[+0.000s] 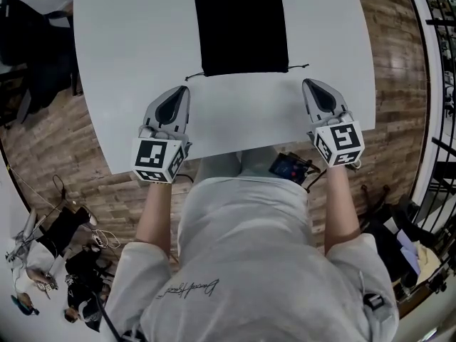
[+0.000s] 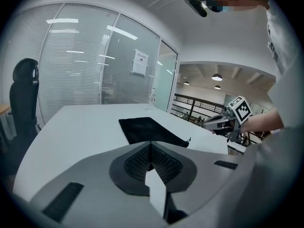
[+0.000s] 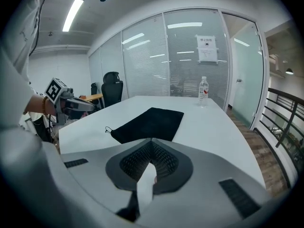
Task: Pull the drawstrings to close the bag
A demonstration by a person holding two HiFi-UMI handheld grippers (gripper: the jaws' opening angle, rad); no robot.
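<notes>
Black bag [image 1: 241, 23] lies lengthwise away from the person [image 1: 242, 248] (2 drawstrings [image 1: 299, 67] nearest).

- The bag [image 1: 241, 23] is showing as black cloth, matt, giving no sheen.
- The drawstrings [image 1: 191, 77] at the bag's near corners are showing as thin black cord.
- The desk [image 1: 128, 63] is presenting a white, smooth top with a soft, low sheen.
- The left gripper [image 1: 184, 90] and right gripper [image 1: 306, 83] are showing grey moulded shells, apparently plastic, smooth and matt.
- The pads [image 2: 137, 163] are showing black, finely ribbed and rubber-like.
- The marker cube [image 1: 158, 160] is presenting flat, matt black-and-white printed faces.
- The floor [image 1: 399, 84] is showing wood-grain planks with a light satin finish.
- The glass wall [image 3: 190, 56] is reflecting ceiling lights, glossy.
- The bottle [image 3: 203, 91], near the desk's far edge, is showing as clear glossy plastic.
- The shirt [image 1: 242, 248] is showing as pale, soft, matt cloth.
</notes>
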